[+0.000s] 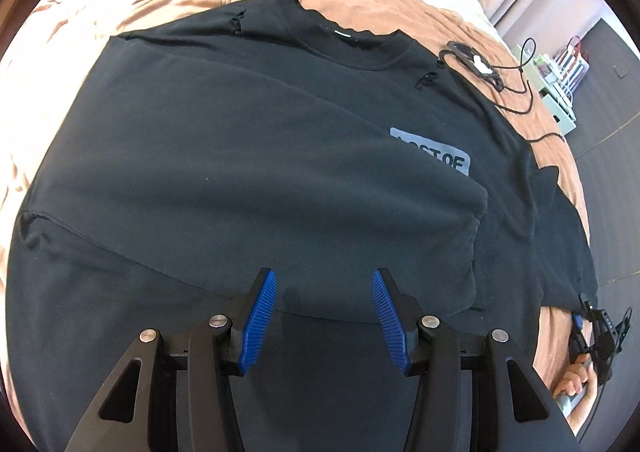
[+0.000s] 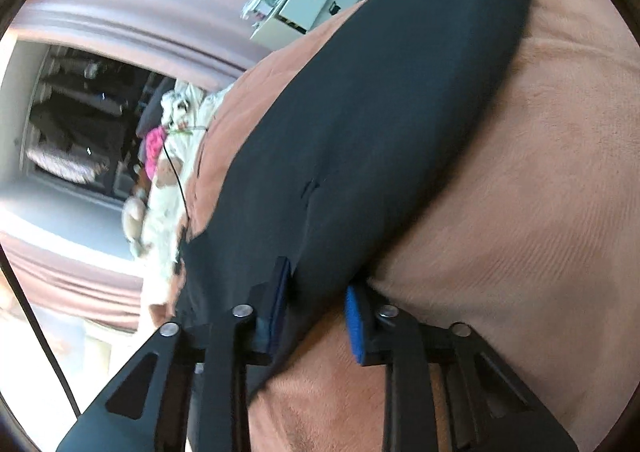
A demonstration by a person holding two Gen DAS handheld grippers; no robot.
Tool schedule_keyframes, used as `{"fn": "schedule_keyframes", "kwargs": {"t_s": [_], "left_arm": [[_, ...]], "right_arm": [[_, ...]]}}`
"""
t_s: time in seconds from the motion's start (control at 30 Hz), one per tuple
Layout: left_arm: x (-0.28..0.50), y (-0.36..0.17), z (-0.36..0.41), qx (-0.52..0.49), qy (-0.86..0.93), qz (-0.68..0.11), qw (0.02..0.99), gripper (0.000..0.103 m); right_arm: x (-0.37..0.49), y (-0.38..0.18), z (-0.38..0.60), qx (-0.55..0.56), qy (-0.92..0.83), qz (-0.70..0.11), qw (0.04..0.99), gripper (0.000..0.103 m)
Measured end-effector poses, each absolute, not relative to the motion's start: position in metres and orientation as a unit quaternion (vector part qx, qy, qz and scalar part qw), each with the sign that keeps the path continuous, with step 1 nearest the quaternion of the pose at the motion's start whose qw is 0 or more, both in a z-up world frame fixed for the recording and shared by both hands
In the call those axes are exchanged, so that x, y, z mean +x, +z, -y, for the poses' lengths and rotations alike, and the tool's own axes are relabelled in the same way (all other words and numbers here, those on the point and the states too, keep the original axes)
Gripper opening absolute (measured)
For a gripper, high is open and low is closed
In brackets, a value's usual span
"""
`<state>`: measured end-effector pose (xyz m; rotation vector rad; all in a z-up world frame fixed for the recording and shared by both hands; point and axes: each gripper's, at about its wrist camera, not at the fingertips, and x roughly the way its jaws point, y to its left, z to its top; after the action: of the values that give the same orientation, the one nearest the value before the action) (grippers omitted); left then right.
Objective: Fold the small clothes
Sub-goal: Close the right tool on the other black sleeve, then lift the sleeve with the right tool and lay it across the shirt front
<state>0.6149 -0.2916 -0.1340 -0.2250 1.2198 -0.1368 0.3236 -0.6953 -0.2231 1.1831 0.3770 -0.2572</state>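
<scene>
Sweatshirt (image 2: 360,140) edge — between right hand-held gripper (image 2: 320,292) pads.

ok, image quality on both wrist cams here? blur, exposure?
Left wrist: sharp, strong fisheye bend; black sweatshirt evenly lit, pale bedding at the upper left washed out. Right wrist: motion-smeared, tilted; window area blown out, sweatshirt sleeve soft-edged.
</scene>
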Motion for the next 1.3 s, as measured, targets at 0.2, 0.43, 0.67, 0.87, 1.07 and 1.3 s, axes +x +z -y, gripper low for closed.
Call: {"fn": "schedule_keyframes", "kwargs": {"t_s": [0.2, 0.43, 0.67, 0.87, 1.07, 1.3], "left_arm": [[0.614, -0.135, 0.286, -0.099, -0.062, -0.574, 0.810, 0.052], [0.615, -0.130, 0.266, -0.109, -0.048, -0.567, 0.815, 0.052], [0.610, -0.118, 0.241, -0.125, -0.042, -0.561, 0.817, 0.052], [0.606, -0.104, 0.212, -0.132, -0.030, -0.554, 0.822, 0.052], [0.601, -0.091, 0.184, -0.138, -0.021, -0.553, 0.822, 0.052], [0.595, -0.079, 0.154, -0.145, -0.015, -0.544, 0.827, 0.052]], "right_arm": [[0.309, -0.233, 0.704, 0.564, -0.122, -0.142, 0.804, 0.019], [0.296, -0.231, 0.687, 0.545, -0.108, -0.133, 0.821, 0.005], [0.288, -0.199, 0.660, 0.513, -0.055, -0.094, 0.852, 0.004], [0.289, -0.180, 0.620, 0.490, 0.016, -0.089, 0.867, 0.004], [0.310, -0.157, 0.568, 0.448, 0.071, -0.104, 0.885, 0.004], [0.341, -0.125, 0.528, 0.405, 0.122, -0.124, 0.898, 0.004]]}}
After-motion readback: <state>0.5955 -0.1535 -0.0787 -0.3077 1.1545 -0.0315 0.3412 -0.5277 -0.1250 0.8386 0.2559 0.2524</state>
